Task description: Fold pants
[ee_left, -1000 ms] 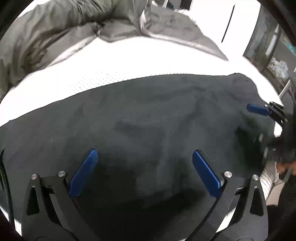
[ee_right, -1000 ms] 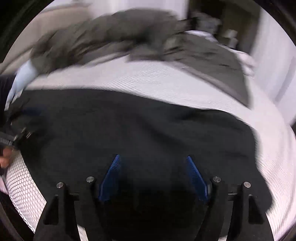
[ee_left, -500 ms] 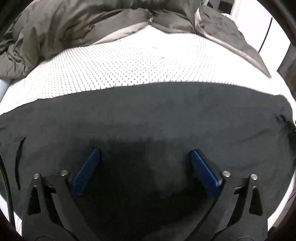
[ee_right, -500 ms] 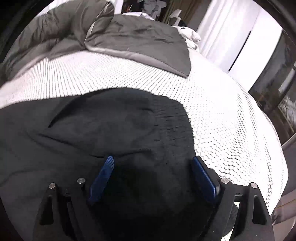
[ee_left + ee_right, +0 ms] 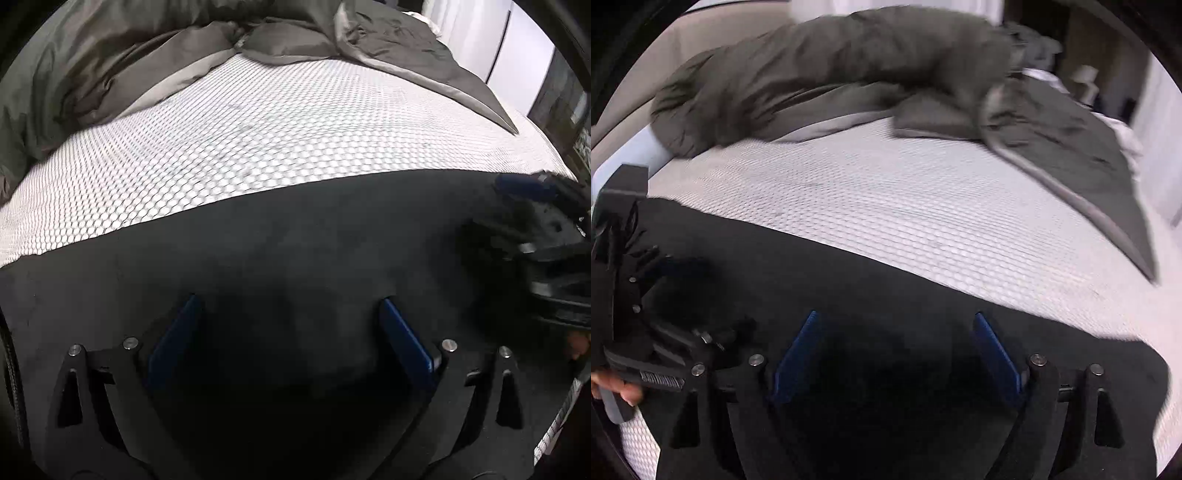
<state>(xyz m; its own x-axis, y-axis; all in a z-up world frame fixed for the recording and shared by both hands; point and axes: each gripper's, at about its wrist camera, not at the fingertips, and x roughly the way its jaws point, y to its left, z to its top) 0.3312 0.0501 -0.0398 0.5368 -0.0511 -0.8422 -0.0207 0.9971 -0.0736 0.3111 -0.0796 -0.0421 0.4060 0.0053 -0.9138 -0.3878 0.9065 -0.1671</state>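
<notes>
Left wrist view: the bed [image 5: 258, 133] fills most of the picture, with a white cover that has a honeycomb pattern. A grey duvet [image 5: 129, 55] is pushed in a heap to the far side of the bed, and one flat corner of it reaches over the white cover on the right. The black pants [image 5: 295, 258] lie spread flat across the near part of the bed, from the left edge of the picture to the right one, and their far edge makes a long, almost straight line against the white cover.

The left tongs [image 5: 290, 332] hang over the pants with the two blue pads wide apart. They are released and nothing is grasped between them; only flat cloth is seen below. The right tongs [image 5: 524, 188] appear blurred at the right edge, over the end of the pants.

In the right wrist view the right tongs [image 5: 894, 350] also stand over the black cloth, near its right end. Their jaws are closing, but the pads are still well apart and no fold of cloth is between them. The left tongs [image 5: 665, 273] show at the left edge, and a hand [image 5: 613, 387] holds their handle.
</notes>
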